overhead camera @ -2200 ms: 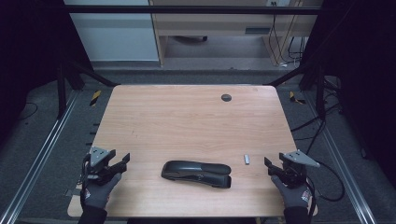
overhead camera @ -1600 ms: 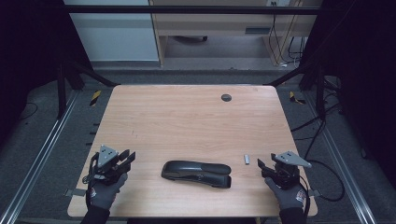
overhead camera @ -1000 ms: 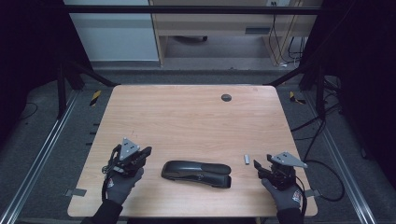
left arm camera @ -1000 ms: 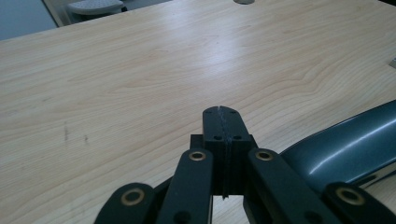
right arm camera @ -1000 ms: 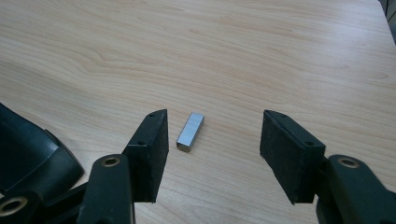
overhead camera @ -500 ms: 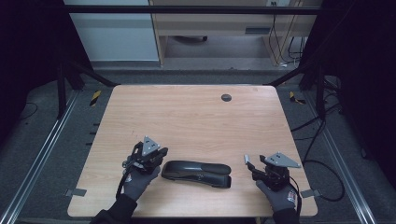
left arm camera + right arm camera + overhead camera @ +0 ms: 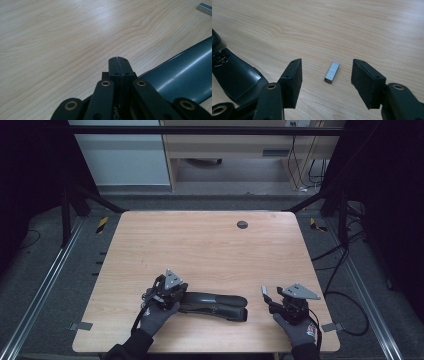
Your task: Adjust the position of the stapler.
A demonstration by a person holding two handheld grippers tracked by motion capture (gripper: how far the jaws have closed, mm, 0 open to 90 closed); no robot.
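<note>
Two hand-held grippers: left [image 7: 119,59] shut beside stapler [image 7: 185,77]; right [image 7: 325,75] open around bar [image 7: 332,72].

Grey gloves [image 7: 156,316], black grippers [image 7: 325,75] with brass rivets, grey triangular plates.

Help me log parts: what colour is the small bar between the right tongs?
Plain silver-grey metal bar, clearest in the right gripper view.

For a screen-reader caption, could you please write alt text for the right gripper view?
The right gripper holds its two black jaws open around a small grey metal bar lying flat on the wooden table, touching neither pad. A dark stapler lies at the left edge.
</note>
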